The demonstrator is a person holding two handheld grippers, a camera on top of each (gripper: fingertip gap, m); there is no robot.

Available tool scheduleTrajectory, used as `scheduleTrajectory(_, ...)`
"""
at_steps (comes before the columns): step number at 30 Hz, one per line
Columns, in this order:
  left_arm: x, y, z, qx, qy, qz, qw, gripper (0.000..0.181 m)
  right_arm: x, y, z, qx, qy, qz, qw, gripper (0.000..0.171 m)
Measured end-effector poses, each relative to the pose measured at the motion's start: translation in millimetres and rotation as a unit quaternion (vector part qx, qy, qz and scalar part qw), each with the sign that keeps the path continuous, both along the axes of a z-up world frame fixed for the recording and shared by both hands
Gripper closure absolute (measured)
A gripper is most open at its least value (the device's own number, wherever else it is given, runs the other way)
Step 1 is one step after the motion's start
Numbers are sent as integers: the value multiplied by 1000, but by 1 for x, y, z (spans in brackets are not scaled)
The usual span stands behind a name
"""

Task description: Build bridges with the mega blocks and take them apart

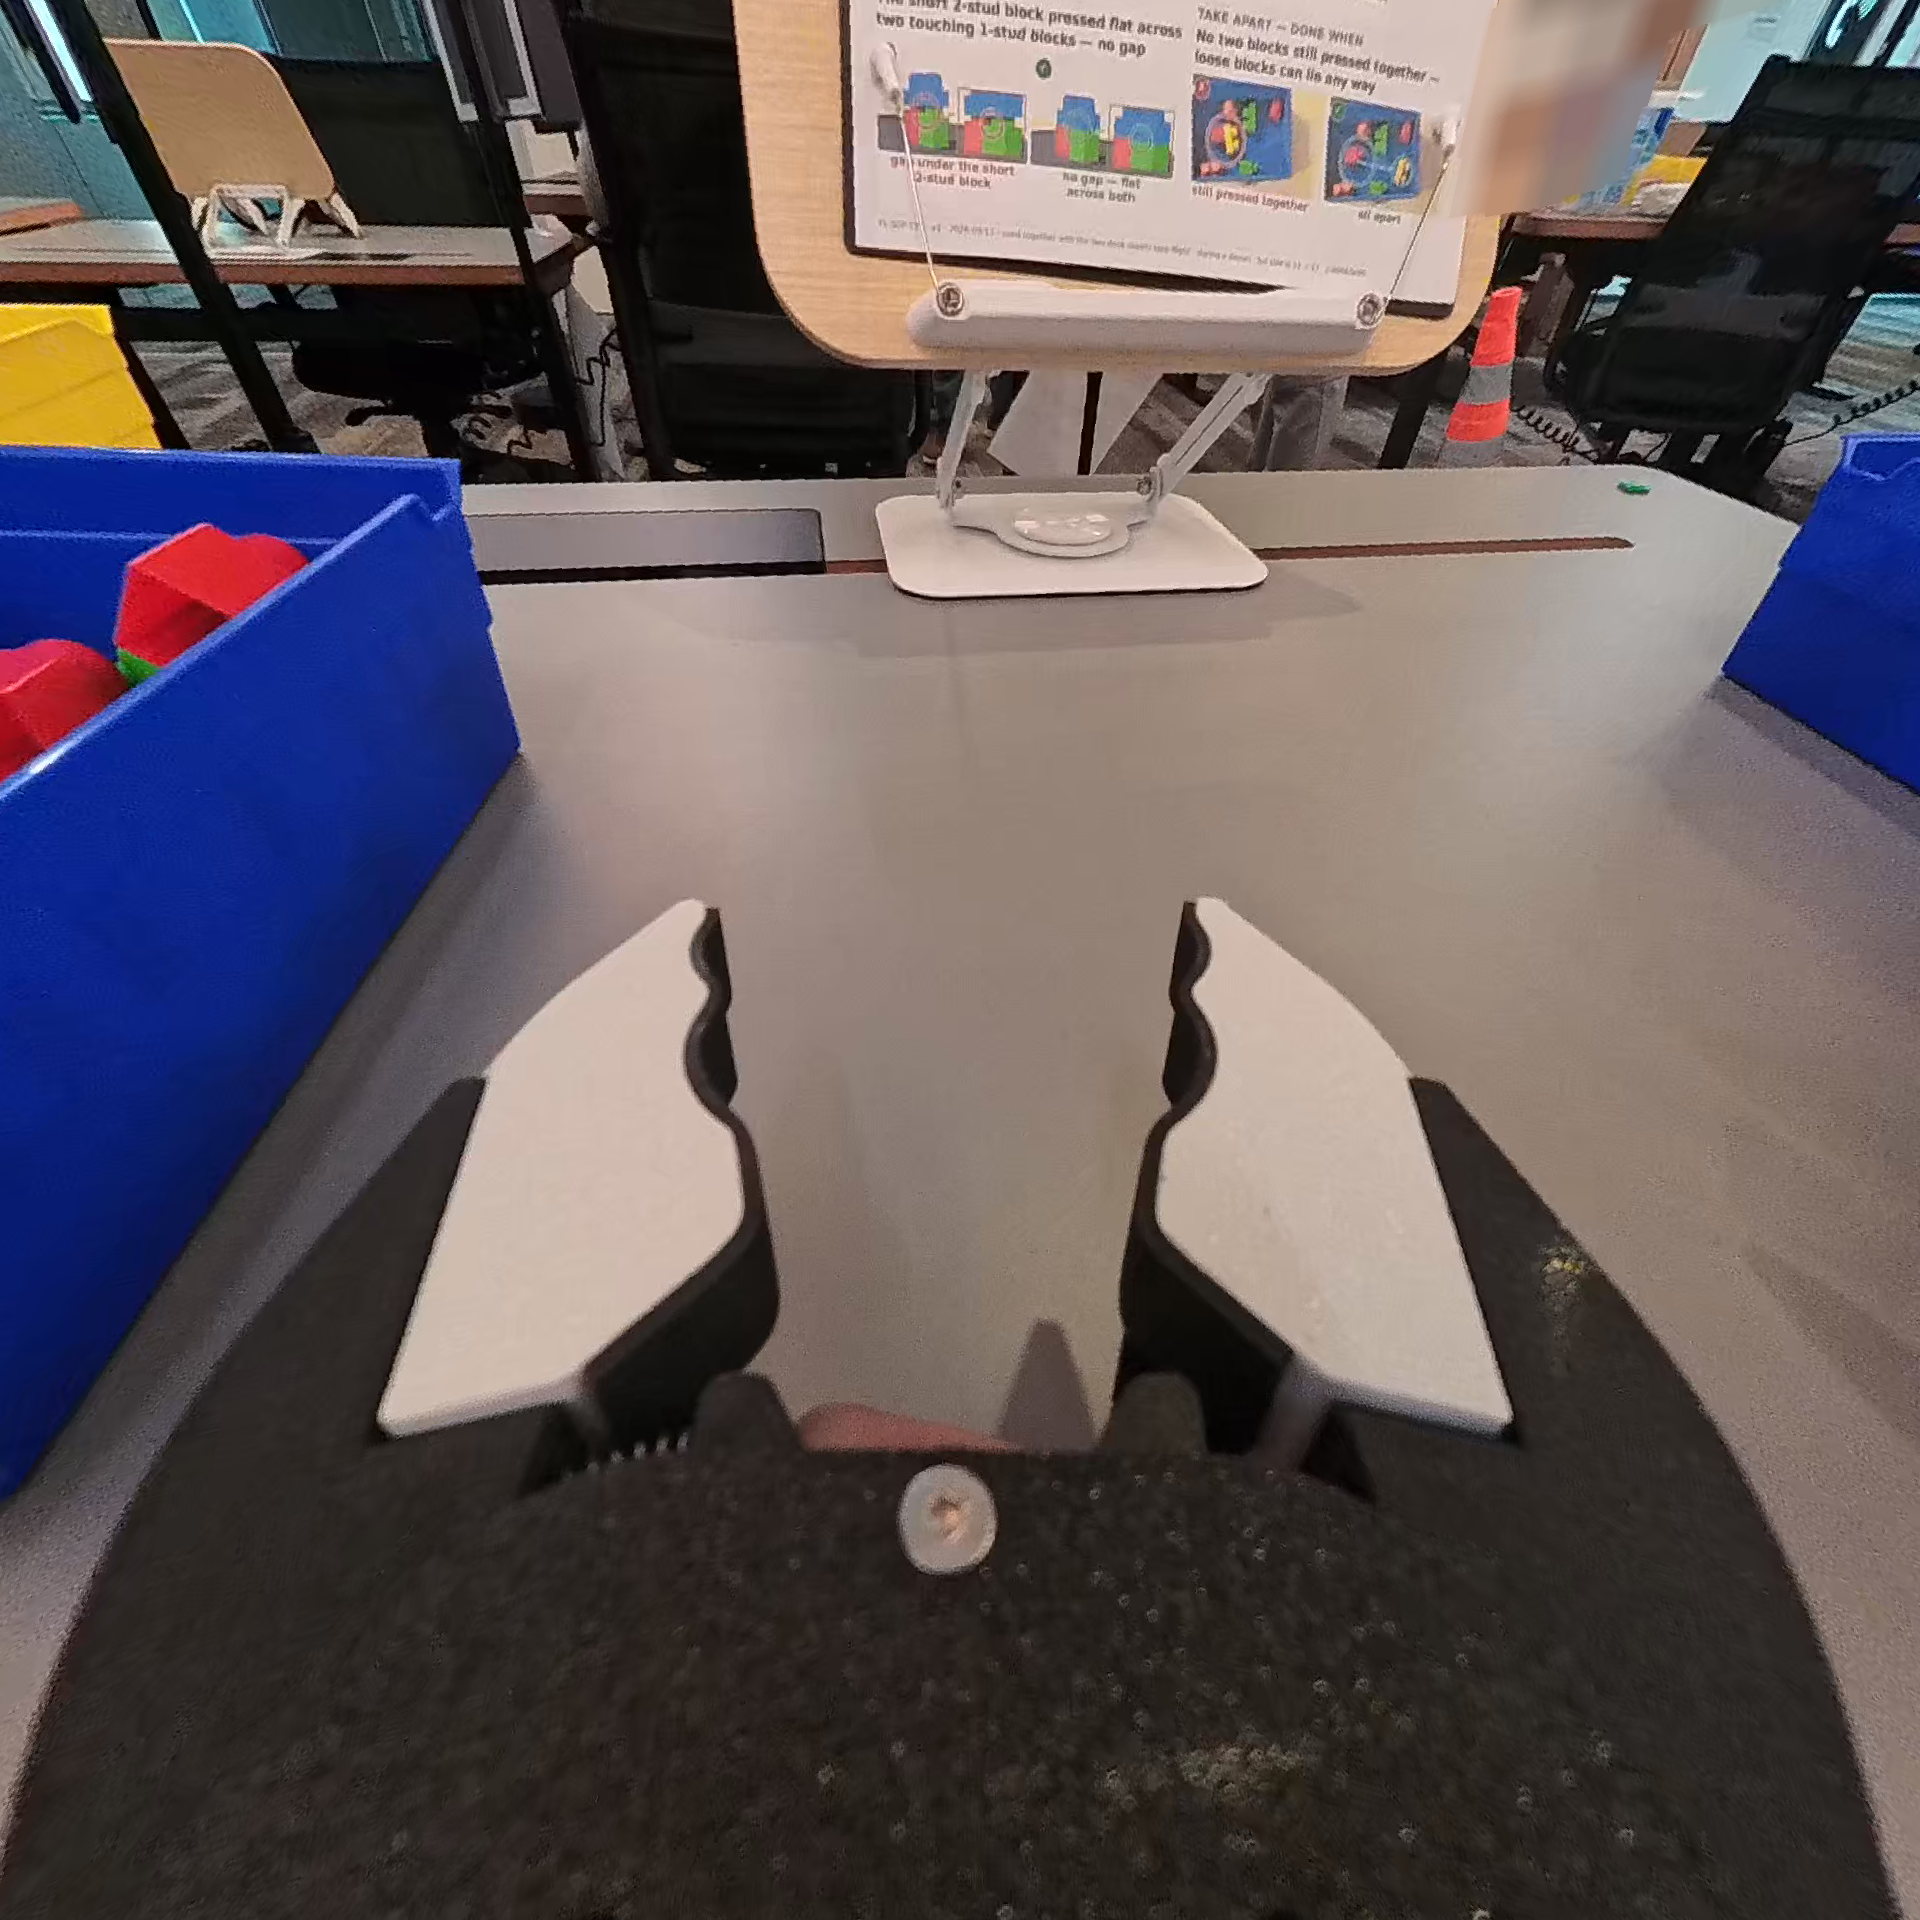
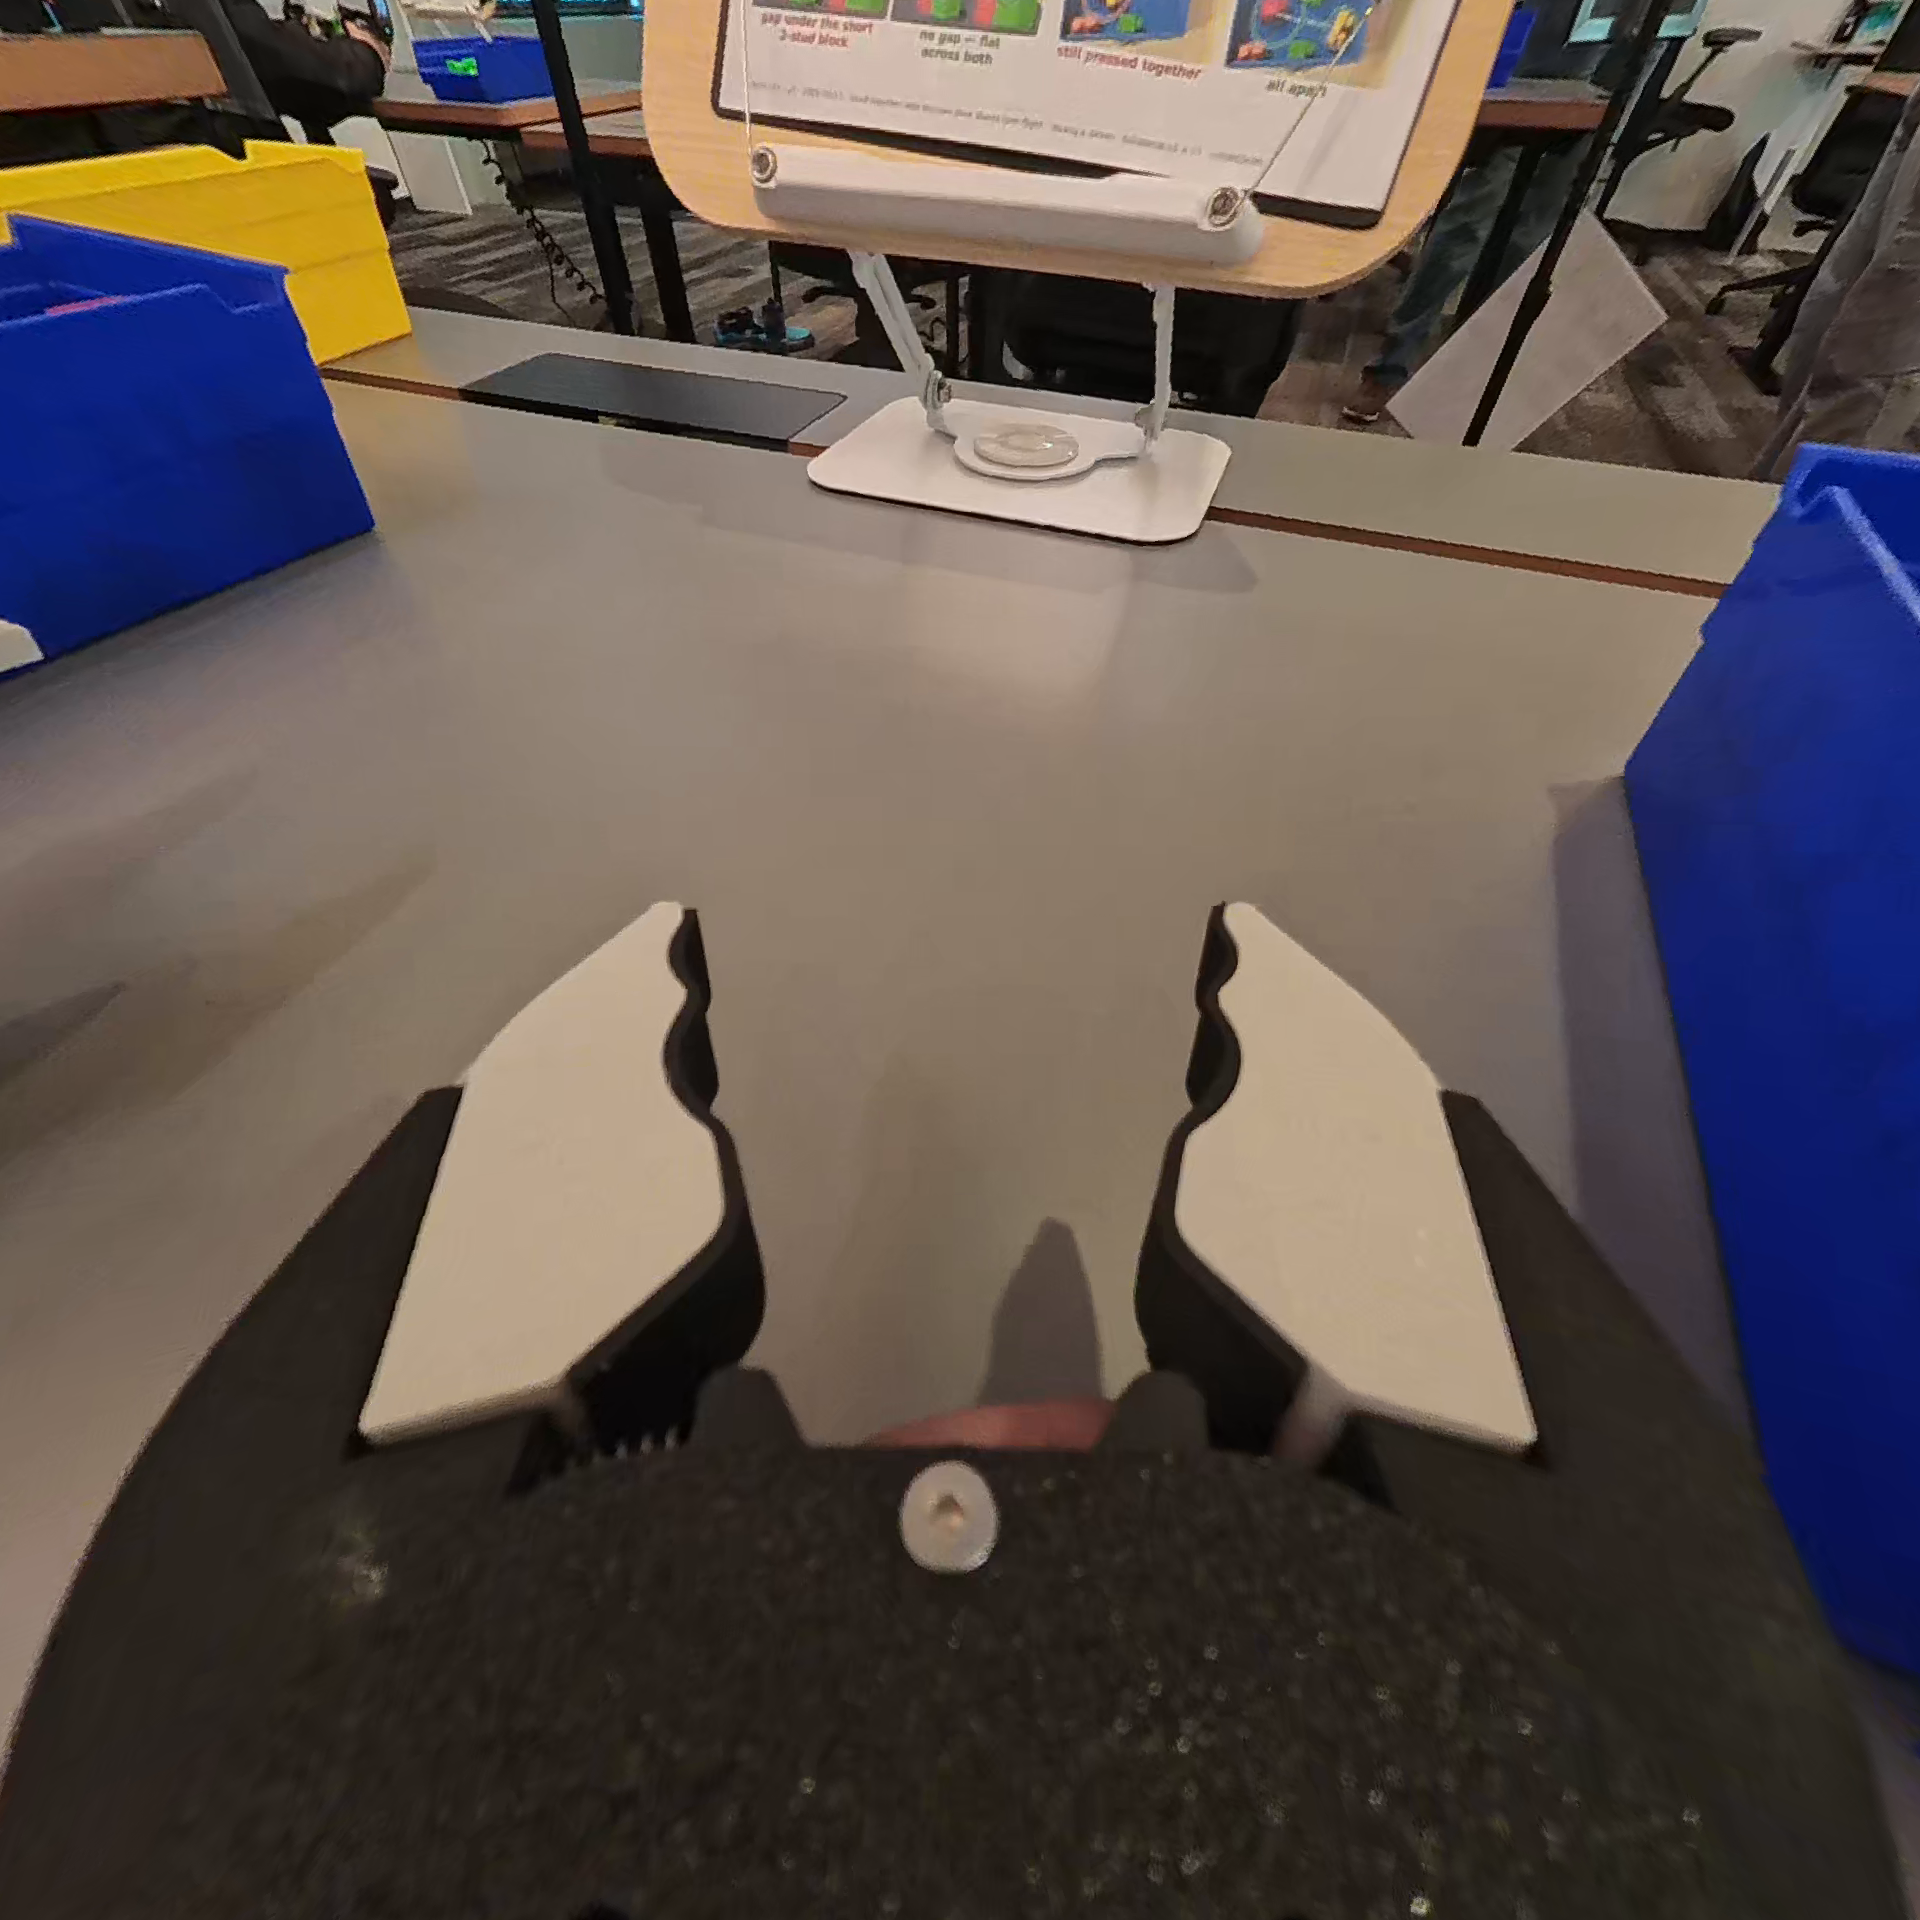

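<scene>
Behind grey table (image 1: 935,790), printed instruction sheet (image 1: 1153,135)

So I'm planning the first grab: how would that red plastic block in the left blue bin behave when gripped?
The red plastic block looks rigid and probably light, being a chunky hollow-looking toy. Its glossy faces may slip. It lies tilted in the blue plastic bin, so it could shift when touched.
</scene>
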State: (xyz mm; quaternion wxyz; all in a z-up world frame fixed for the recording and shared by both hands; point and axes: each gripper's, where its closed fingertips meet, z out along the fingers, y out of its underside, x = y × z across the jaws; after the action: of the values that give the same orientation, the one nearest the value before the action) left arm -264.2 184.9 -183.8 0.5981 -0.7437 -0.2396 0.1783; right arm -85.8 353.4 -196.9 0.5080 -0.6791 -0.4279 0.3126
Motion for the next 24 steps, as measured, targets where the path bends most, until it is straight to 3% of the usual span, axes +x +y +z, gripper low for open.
scheduleTrajectory(5,0,-11,5,-20,-4,-8,1000,100,-2,-3,-3,-7,-4,12,1000,82)
scheduleTrajectory(8,-10,-35,34,-36,11,-21,999,103,0,-2,-1,-5,-2,10,1000,82)
scheduleTrajectory(15,-106,-113,84,-191,43,-4,981,102,0,1,-4,-20,-4,16,1000,84)
scheduleTrajectory(19,-171,-140,78,-313,56,-1,948,100,-1,1,-6,-23,-6,19,1000,84)
scheduleTrajectory(24,-231,-164,14,-449,-30,-21,893,100,-1,1,-6,-21,-12,22,999,86)
